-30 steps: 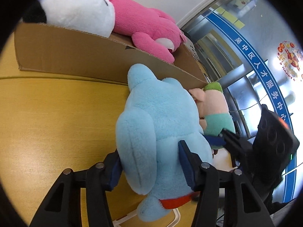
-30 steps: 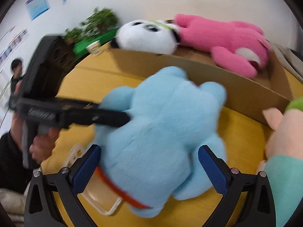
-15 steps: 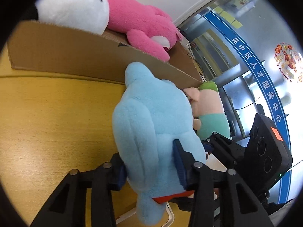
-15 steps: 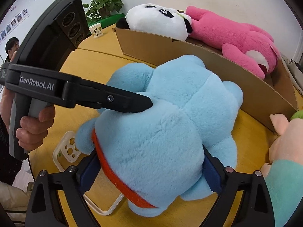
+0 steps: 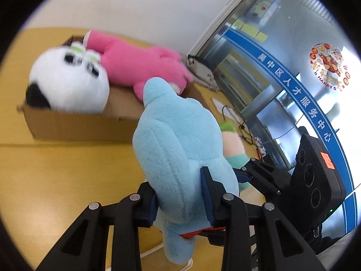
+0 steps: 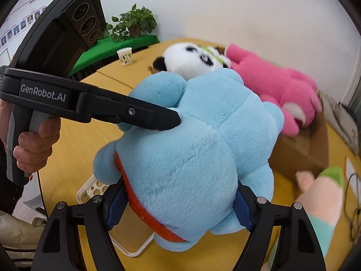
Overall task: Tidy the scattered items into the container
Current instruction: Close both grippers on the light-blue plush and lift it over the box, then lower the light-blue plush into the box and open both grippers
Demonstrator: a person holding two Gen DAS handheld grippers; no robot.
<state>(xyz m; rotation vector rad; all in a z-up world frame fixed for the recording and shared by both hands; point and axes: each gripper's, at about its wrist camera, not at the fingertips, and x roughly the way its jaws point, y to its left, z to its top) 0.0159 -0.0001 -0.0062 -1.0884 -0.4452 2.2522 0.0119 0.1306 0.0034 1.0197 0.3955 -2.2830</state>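
A big light-blue plush toy (image 5: 180, 144) with a red collar is held by both grippers, lifted above the yellow table. My left gripper (image 5: 180, 194) is shut on its side; it also shows in the right wrist view (image 6: 176, 122). My right gripper (image 6: 178, 212) is shut on the toy's (image 6: 198, 149) lower body. The cardboard box (image 5: 74, 124) lies beyond, holding a panda plush (image 5: 70, 83) and a pink plush (image 5: 140, 65). A doll with green hair and teal dress (image 6: 322, 201) lies on the table right of the box.
A white plastic tray (image 6: 94, 189) lies on the table under the blue toy. A paper cup (image 6: 124, 55) and a potted plant (image 6: 133, 24) stand at the far left. Cables and papers (image 5: 234, 117) lie at the right by a glass wall.
Both grippers have lifted the blue plush up off the table, so the box and its panda and pink plush now sit lower in view. The right gripper has closed on the toy.
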